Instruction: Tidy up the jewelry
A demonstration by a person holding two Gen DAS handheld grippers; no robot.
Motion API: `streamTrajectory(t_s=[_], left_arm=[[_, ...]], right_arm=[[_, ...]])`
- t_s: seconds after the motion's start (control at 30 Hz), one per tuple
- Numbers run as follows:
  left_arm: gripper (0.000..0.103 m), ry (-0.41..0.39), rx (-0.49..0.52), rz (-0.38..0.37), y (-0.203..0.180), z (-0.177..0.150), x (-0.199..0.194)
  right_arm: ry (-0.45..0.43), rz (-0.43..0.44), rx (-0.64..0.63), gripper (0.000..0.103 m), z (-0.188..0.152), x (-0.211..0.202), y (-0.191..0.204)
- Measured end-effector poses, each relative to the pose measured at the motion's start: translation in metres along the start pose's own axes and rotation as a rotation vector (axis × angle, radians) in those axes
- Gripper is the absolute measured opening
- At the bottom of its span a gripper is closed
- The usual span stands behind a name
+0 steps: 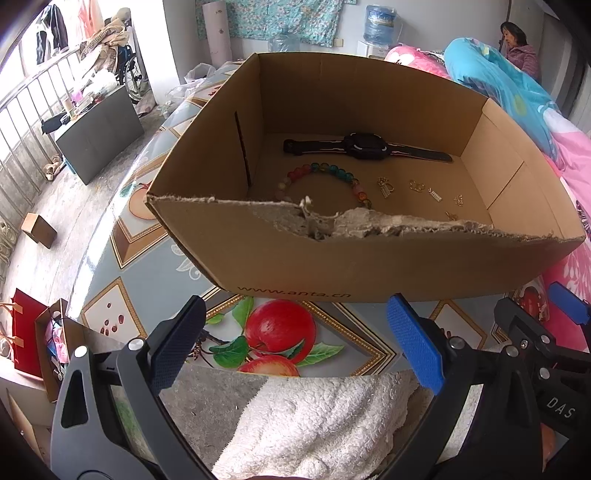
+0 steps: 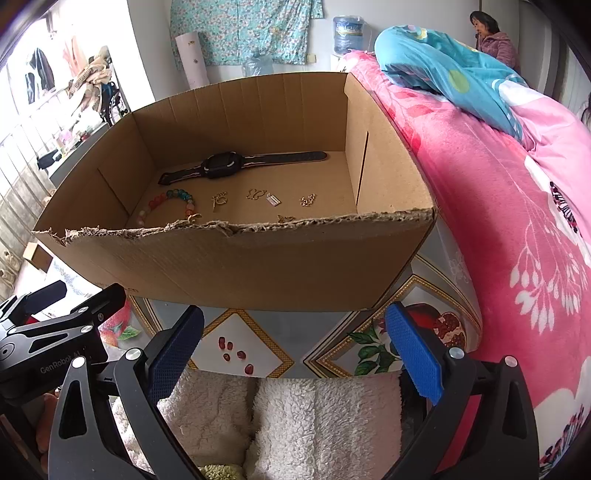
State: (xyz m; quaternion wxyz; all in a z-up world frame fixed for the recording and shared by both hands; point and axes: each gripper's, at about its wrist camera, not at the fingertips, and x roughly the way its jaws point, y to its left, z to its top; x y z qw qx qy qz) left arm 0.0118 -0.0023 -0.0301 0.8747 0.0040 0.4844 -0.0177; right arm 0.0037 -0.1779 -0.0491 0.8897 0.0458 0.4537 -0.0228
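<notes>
**Cardboard box with jewelry, both grippers held short of it**

Left gripper (image 1: 295,347): jaws spread wide, holding nothing, over the fruit-print tablecloth (image 1: 155,280), just before the torn near wall of the cardboard box (image 1: 332,266). On the box floor, beyond both grippers: beaded bracelet (image 1: 325,177) at left, partly hidden by the wall; black watch (image 1: 364,147) along the far wall, long axis left to right, strap laid flat; small gold charms (image 1: 417,186) in a loose row to the right. Right gripper (image 2: 295,347): jaws equally wide, empty, before the same wall. Pink blanket (image 2: 498,221) at far right.

Daylit room, railed window (image 1: 26,110), floral wall cloth (image 2: 240,29), pink bedding (image 2: 498,221)
</notes>
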Motion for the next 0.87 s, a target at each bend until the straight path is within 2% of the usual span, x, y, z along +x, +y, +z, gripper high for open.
streamTrajectory(t_s=[0.87], left_arm=[[0.095, 0.006, -0.002, -0.005, 0.0000, -0.0009, 0.0017]], right_arm=[[-0.001, 0.002, 0.018, 0.096, 0.0010, 0.0002, -0.0035]])
